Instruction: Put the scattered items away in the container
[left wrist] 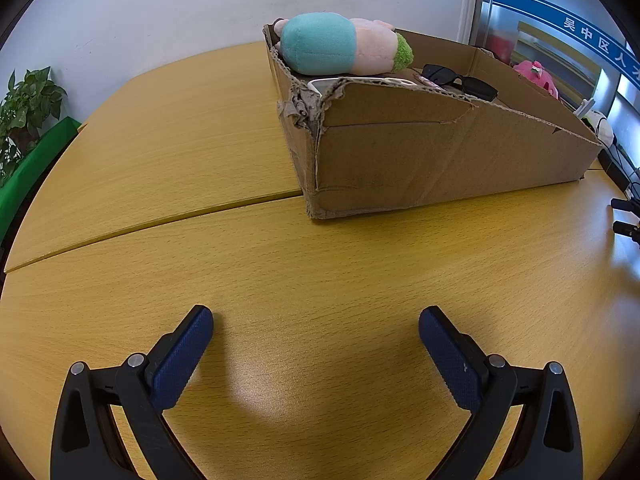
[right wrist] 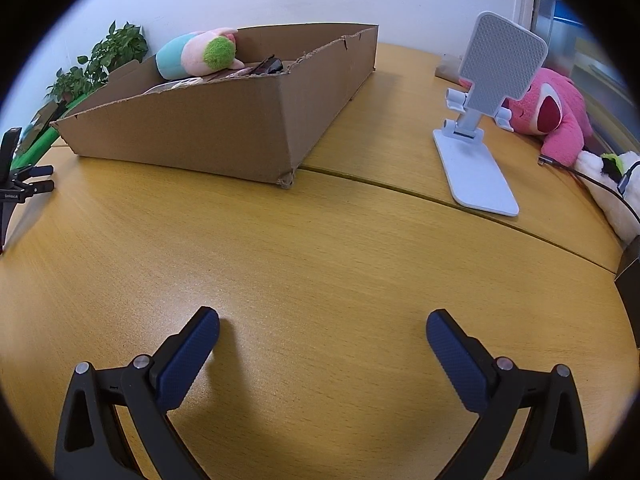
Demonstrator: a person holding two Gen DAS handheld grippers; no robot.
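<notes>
**Both tongs released, short of the box**

From the left wrist we see our left tongs (left wrist: 316, 320) spread wide and empty over bare worktop (left wrist: 160, 140); the cardboard box (left wrist: 400, 152) sits ahead, slightly right, holding a plush toy (left wrist: 340, 44) and sunglasses (left wrist: 460, 80).

From the right wrist, our right tongs (right wrist: 322, 324) gape empty; the box (right wrist: 200, 128) lies ahead-left, a white phone stand (right wrist: 476, 176) ahead-right, well apart.

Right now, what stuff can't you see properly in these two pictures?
- Floor of the cardboard box: both views, its near wall hides it.
- White thing under the plush toy: left wrist view, torn box edge covers most of it.
- Sunglasses: right wrist view, only a sliver shows over the box rim.
- White plush: right wrist view, cut off by the picture's edge.
- Pink plush bear: partly behind the phone stand.
</notes>
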